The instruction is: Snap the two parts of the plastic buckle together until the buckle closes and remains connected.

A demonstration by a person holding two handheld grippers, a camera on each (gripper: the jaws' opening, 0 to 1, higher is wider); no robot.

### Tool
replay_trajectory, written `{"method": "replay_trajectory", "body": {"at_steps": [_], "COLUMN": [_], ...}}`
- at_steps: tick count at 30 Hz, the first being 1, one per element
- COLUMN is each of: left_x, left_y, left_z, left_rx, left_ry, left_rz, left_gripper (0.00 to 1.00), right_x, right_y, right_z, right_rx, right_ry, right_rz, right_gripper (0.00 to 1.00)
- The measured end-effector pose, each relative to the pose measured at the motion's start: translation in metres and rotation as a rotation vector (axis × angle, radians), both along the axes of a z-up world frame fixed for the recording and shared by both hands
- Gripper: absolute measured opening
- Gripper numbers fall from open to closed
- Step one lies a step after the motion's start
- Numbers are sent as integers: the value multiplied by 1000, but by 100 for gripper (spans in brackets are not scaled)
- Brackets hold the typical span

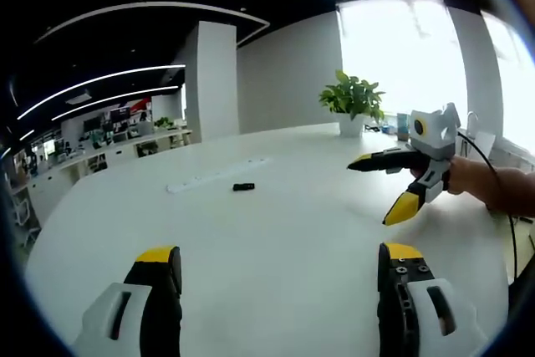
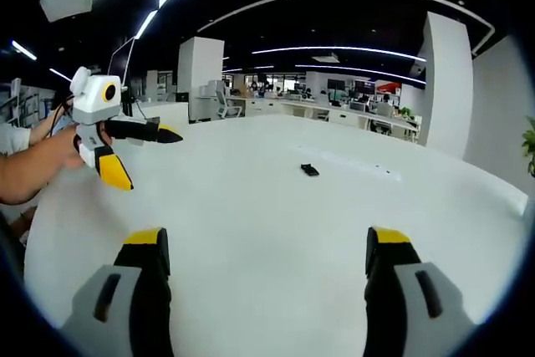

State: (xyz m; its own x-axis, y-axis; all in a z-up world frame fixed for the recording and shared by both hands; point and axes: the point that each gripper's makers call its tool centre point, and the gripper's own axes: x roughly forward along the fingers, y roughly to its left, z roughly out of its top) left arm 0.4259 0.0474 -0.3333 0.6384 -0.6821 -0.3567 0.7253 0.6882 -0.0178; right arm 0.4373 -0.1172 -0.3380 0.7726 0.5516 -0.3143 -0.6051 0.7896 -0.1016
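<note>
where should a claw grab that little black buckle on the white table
The black buckle lies flat and alone on the white table, a short bar shape, too small to make out its parts. Probably best to come down from above and pinch it across its narrow width, near the middle. Both the left claw and right claw are open and well short of it.

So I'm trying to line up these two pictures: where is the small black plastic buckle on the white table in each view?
Left gripper view: small black plastic buckle lies left of centre, beyond the open jaws.
Right gripper view: it lies just right of centre.
Shared landmark: the long white strip on the table just behind it.
</note>
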Motion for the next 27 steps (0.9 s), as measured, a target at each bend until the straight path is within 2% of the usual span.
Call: {"method": "replay_trajectory", "body": {"at_steps": [27], "left_x": [-23], "left_y": [5], "left_z": [0], "left_rx": [-1], "left_ry": [-19], "left_rz": [12], "left_gripper": [99], "right_x": [-29], "right_y": [-8], "right_z": [1], "right_rx": [-10], "right_ry": [-22], "right_rz": [-10], "right_gripper": [98]}}
